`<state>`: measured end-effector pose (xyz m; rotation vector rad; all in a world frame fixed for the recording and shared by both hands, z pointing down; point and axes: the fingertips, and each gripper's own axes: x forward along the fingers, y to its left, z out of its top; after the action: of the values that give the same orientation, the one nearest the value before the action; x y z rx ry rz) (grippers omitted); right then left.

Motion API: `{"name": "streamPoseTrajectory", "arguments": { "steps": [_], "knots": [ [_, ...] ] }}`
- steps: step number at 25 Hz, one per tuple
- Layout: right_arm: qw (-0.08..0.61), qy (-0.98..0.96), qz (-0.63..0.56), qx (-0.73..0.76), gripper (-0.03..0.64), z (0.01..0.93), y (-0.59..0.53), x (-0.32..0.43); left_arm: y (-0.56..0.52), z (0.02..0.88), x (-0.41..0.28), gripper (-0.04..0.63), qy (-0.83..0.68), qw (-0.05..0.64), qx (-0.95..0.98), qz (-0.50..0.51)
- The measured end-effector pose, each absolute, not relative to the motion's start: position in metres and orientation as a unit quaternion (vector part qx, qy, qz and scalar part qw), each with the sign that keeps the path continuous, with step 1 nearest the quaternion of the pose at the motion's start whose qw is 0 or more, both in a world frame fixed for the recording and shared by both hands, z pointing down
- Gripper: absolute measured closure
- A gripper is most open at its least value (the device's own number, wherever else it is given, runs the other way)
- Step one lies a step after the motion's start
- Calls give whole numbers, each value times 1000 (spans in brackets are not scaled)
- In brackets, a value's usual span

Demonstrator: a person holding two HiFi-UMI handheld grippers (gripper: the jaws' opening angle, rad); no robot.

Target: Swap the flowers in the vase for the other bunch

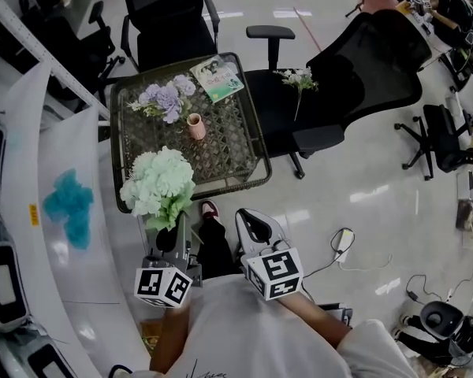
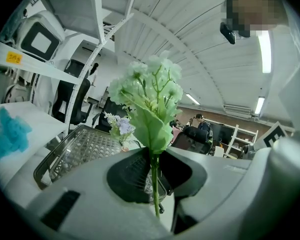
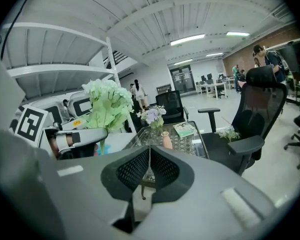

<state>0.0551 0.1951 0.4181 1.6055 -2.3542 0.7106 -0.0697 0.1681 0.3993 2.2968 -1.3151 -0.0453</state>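
My left gripper (image 1: pixel 172 239) is shut on the thin stem of a pale green flower bunch (image 1: pixel 159 183), which stands upright above the jaws (image 2: pixel 152 96). It hangs just short of the near edge of a wire-mesh table (image 1: pixel 244 160). On the table, a small pink vase (image 1: pixel 195 126) holds purple flowers (image 1: pixel 167 99); the right gripper view shows them upright in it (image 3: pixel 154 117). My right gripper (image 1: pixel 256 231) is beside the left one, shut with nothing between its jaws (image 3: pixel 149 166). A small white sprig (image 1: pixel 298 79) lies on a black chair seat.
A booklet (image 1: pixel 217 78) lies at the table's far right corner. Black office chairs (image 1: pixel 363 69) stand right of and behind the table. White shelving (image 1: pixel 31 172) with a blue object (image 1: pixel 69 203) runs along the left. Cables (image 1: pixel 343 246) lie on the floor.
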Motion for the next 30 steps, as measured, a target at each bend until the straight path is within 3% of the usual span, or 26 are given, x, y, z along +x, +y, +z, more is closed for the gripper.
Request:
{"name": "streamPoseTrajectory", "arguments": {
  "steps": [30],
  "knots": [
    [133,-801,232,536,606,420,6,-11,-17,381,-117,537,-451,236,860,-38]
  ]
}}
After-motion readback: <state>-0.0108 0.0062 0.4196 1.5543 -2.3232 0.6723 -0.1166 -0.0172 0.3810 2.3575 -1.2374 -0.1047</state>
